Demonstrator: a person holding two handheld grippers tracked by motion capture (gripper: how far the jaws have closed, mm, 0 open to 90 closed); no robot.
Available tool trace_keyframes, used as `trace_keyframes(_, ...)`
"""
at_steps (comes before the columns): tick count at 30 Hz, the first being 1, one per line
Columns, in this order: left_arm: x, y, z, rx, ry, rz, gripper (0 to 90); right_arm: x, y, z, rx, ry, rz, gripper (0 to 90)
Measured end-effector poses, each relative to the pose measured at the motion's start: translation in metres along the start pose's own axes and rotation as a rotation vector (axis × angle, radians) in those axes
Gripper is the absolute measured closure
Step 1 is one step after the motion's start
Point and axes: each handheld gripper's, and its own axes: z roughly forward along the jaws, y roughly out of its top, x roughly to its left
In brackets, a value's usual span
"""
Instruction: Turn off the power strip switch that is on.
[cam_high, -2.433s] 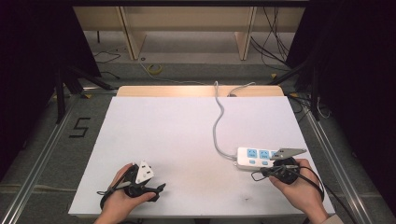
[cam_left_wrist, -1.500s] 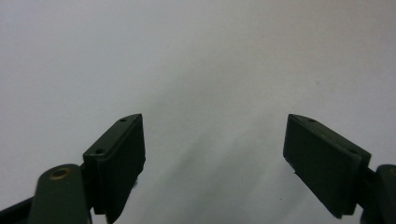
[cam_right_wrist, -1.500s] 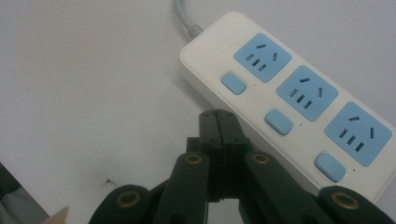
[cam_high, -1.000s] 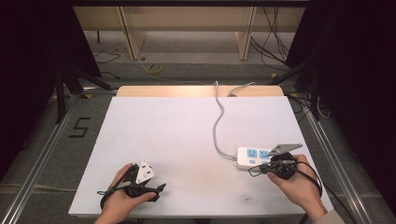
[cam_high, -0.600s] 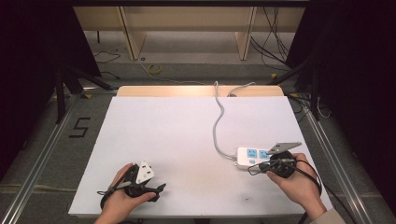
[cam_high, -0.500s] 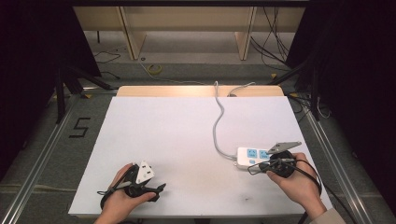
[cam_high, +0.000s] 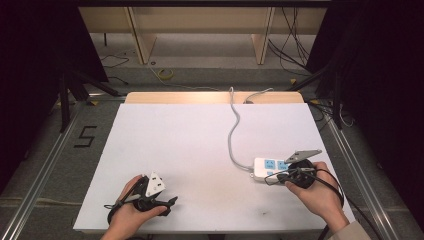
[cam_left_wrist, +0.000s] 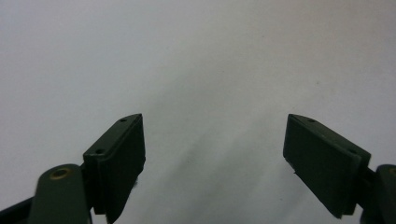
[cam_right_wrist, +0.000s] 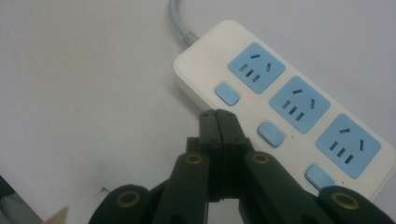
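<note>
On the white counter (cam_high: 200, 150), near its right front corner, a power strip (cam_high: 270, 169) is laid, its grey cord (cam_high: 232, 135) run back to the far edge. The right gripper (cam_right_wrist: 218, 116) is held at the strip's edge, fingers pressed together, empty. The left gripper (cam_left_wrist: 212, 154) is kept at front left, fingers wide, empty. Dark curtains and cable-strewn floor surround.

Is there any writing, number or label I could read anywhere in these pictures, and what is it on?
"5": a dark numeral marked on the grey floor left of the table.
The white power strip bears no readable words: just blue sockets and blue switches, with a tiny red dot beside one switch.
Nothing else can be read.
</note>
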Motion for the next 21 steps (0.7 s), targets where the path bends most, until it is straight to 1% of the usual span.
trace_keyframes(21,-0.0001,0.0001,0.0004,0.000,-0.003,-0.001,20.8,-0.0013,0.0070,0.0016,0.020,0.004,0.003,90.0)
